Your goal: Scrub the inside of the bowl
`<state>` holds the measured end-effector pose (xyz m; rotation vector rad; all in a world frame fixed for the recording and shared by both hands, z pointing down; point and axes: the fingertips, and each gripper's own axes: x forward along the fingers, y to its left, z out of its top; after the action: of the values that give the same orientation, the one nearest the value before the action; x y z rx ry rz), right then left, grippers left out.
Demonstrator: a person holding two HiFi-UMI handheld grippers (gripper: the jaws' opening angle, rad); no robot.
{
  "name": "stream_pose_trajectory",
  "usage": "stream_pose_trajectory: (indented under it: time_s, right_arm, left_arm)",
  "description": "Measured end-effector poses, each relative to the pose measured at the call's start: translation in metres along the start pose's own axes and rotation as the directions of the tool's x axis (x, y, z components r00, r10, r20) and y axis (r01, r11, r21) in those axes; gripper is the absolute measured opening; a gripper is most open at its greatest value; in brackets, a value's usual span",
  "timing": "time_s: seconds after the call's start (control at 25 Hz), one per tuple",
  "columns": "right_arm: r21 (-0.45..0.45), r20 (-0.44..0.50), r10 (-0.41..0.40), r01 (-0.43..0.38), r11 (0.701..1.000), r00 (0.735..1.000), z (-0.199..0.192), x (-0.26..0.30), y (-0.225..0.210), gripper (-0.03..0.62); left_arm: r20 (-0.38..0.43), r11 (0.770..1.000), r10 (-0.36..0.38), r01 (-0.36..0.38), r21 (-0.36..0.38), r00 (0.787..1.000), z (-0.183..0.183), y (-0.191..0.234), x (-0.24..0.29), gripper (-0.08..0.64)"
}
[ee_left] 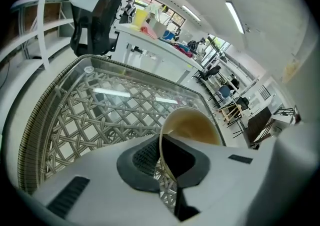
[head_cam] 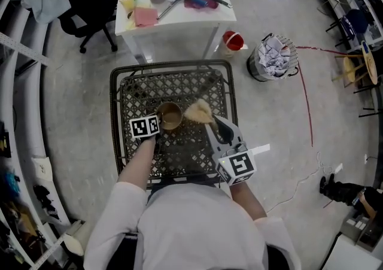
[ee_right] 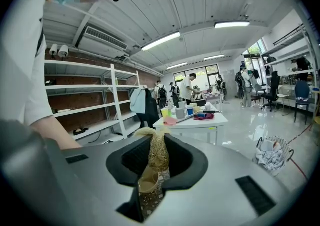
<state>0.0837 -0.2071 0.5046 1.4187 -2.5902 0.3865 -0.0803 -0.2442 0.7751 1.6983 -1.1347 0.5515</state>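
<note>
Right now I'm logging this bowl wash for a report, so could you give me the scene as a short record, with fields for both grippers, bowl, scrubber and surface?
Left gripper: shut on the rim of the bowl, one pad inside, one outside
Right gripper: shut on the scrubber
Bowl: tan, opening upward, at the middle of the table
Scrubber: pale fibrous wad, beside the bowl's rim, not inside it
Table: woven wicker under a glass top
Scrubbing: not yet begun
</note>
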Motion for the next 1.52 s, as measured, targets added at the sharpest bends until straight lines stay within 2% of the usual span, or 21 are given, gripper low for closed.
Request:
stream_pose_trajectory:
  time_s: [0.32,0.72,0.92,1.12,1.52]
  right_arm:
    - [-0.016,0.046,0.018,-0.017,1.0,0.999,0.017,-0.002,0.01,0.087]
    - [-0.033,0.106,0.022,-0.019,0.999,0.994,0.034,-0.016,0.022,0.087]
    - [-0.04,0.132,0.03,-0.025,0.999,0.991,0.042,-0.025,0.033,0.087]
    - [-0.052,0.157,0.044,-0.036,0.998,0.987,0.048,-0.036,0.046,0.087]
    - [-0.103,0.202,0.083,-0.063,0.993,0.976,0.061,-0.056,0.078,0.087]
  left_arm:
    - [0.122,0.996,-0.056,0.047,0.075,0.991,0.047,-0.033,-0.035,0.041]
    - [0.272,0.984,-0.088,0.04,0.176,0.958,0.087,-0.069,-0.096,0.041]
    - [0.345,0.976,-0.117,0.044,0.214,0.931,0.095,-0.088,-0.127,0.041]
    - [0.412,0.961,-0.122,0.003,0.278,0.903,0.1,-0.103,-0.159,0.041]
    - [0.521,0.932,-0.155,-0.05,0.358,0.839,0.104,-0.137,-0.223,0.041]
